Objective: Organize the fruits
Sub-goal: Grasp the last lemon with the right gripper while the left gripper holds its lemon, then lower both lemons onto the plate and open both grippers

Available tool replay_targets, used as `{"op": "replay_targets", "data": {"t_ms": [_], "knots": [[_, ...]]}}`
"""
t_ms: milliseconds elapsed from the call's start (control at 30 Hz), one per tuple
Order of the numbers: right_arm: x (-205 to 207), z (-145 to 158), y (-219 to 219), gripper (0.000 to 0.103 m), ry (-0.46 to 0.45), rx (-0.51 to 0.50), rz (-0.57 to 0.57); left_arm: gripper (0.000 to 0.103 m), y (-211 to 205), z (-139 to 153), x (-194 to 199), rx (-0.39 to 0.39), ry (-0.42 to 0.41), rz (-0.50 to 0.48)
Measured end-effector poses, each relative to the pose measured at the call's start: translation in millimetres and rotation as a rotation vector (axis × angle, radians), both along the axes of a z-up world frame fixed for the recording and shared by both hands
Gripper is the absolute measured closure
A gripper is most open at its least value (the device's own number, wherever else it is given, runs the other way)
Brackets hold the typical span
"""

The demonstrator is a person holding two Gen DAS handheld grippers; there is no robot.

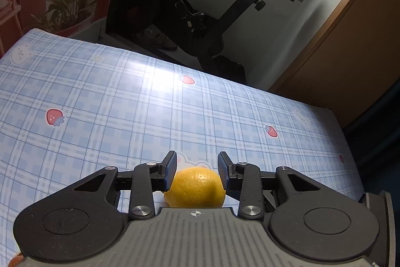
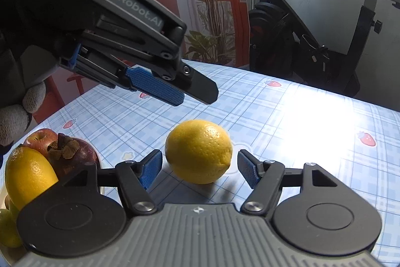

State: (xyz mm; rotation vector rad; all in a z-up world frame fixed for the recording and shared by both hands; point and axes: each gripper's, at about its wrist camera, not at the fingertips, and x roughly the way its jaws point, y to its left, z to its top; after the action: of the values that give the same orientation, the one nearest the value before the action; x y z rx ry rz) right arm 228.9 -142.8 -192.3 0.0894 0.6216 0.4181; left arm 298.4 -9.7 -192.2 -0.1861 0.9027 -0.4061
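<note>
My right gripper [image 2: 200, 154] has its fingers spread wide, one blue pad [image 2: 150, 168] on each side of the lemon [image 2: 198, 150]. There is a visible gap on both sides, so I touch nothing and hold nothing. The lemon rests on the checked blue tablecloth [image 2: 287, 129], pointed end toward my right-hand finger.

My left gripper [image 2: 197, 96] hangs above the lemon and well clear of it, tilted downward, held in a grey gloved hand [image 2: 20, 106]. In its own camera its fingers [image 1: 171, 170] stand parted about as wide as the lemon [image 1: 196, 188], which shows between and beneath them. They grip nothing.

To my left, close beside my right gripper's body, a white dish [image 2: 101, 167] holds a second lemon [image 2: 28, 177], a red apple [image 2: 40, 139], a dark red fruit with a dry brown calyx [image 2: 75, 159] and some small green fruits [image 2: 7, 229]. Ahead and to the right the cloth lies bare out to the far table edge [image 1: 175, 61], where an exercise bike [image 2: 300, 41] stands just past it.
</note>
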Motion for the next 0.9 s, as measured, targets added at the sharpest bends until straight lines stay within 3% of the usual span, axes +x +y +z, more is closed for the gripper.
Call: {"op": "replay_targets", "data": {"t_ms": [167, 600, 900], "knots": [[2, -5, -4, 0.034, 0.017, 0.027, -0.011, 0.061, 5, -9, -5, -0.038, 0.044, -0.005], [-4, -9, -5, 0.044, 0.011, 0.046, -0.006, 0.060, -2, -12, -9, -0.022, 0.052, -0.019], [-40, -4, -11, 0.044, 0.009, 0.086, -0.039, 0.060, -12, -11, -36, -0.009, 0.065, -0.077]]}}
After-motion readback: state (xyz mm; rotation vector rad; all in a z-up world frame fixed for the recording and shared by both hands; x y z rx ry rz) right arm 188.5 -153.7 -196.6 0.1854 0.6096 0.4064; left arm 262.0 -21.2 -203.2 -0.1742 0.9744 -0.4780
